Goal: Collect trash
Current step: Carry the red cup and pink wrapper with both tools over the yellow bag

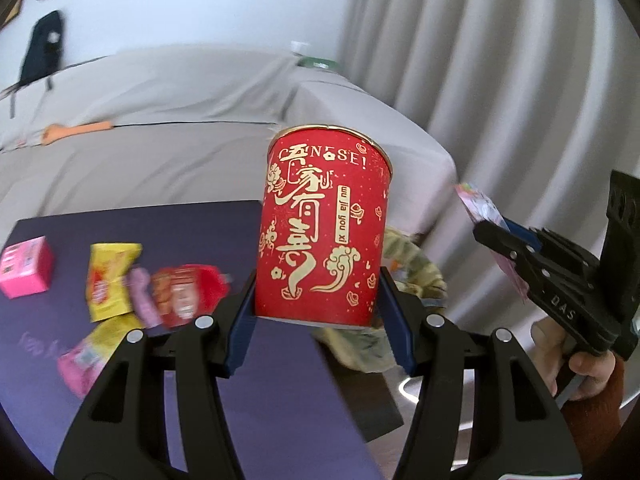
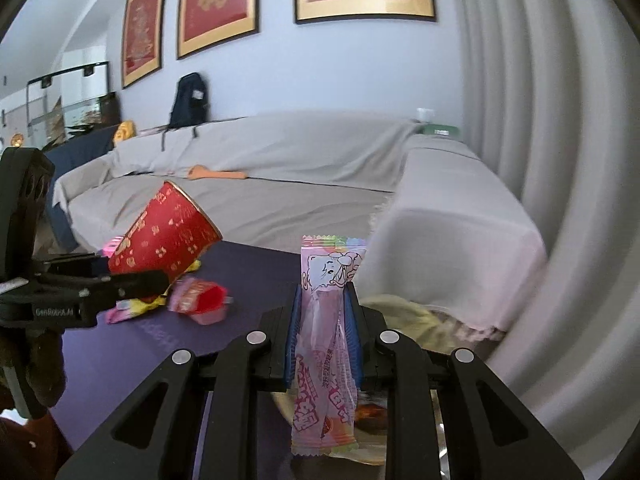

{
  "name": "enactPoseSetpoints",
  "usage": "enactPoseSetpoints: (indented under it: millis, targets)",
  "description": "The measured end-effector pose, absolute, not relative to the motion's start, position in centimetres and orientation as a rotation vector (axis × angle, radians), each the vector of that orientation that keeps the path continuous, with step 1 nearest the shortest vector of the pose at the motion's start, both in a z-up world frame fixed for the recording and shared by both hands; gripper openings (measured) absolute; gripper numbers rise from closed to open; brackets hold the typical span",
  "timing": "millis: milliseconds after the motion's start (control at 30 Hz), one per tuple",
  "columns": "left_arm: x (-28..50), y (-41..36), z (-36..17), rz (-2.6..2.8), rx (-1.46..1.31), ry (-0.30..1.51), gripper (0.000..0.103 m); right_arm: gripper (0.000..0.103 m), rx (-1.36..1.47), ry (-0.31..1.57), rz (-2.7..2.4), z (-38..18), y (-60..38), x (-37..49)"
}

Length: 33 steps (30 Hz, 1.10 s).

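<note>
Left wrist view first: the left gripper [image 1: 320,312] has its blue-padded fingers [image 1: 240,332] clamped on the base of a red paper cup with gold lettering [image 1: 326,224], held upright in the air above the dark purple desk [image 1: 260,392]. That cup looks light and thin-walled, so I'd judge it crushes easily; low on the stiffer base, where the pads sit now, seems the safest hold. Over in the right wrist view, the right gripper [image 2: 322,332] is nearly closed, its fingers pinching a pink-and-white printed plastic snack wrapper [image 2: 326,336] that stands up between them and hangs limp below. It's flimsy and slick, likely to slide out unless pinched across its flat middle, as it is. Both pieces of trash are off the desk. Plenty remains down there: a yellow crinkled snack packet [image 1: 110,280], a red foil sachet [image 1: 186,294], a small pink cardboard box [image 1: 26,268] and a pink-and-yellow wrapper [image 1: 90,354] near the desk's front edge, all lying close together, some overlapping, so picking one cleanly may drag its neighbour. Beyond the desk runs a grey cloth-covered sofa [image 1: 160,128], with pale pleated curtains [image 1: 500,80] to the right and a crumpled yellowish cloth [image 2: 404,316] just off the desk's corner. No bin shows in either view, so where this load goes I cannot tell.
</note>
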<state>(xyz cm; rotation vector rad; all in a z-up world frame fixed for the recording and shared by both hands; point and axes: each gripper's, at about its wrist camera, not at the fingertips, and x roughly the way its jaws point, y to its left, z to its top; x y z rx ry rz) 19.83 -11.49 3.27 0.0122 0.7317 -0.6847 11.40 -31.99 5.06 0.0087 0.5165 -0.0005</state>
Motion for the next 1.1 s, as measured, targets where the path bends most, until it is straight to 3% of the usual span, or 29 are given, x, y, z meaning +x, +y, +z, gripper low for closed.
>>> enactPoseSetpoints:
  millis: [867,1100]
  targets:
    - [26.4,-29.1,-10.6,-0.849,0.088,1.016,0.053,0.021,0.230,0.657,-0.192,-4.6,-45.4,11.9]
    - [26.4,-27.8,-9.8,-0.882,0.059,1.019,0.068,0.021,0.265,0.668,-0.186,-5.6,-45.6,12.4]
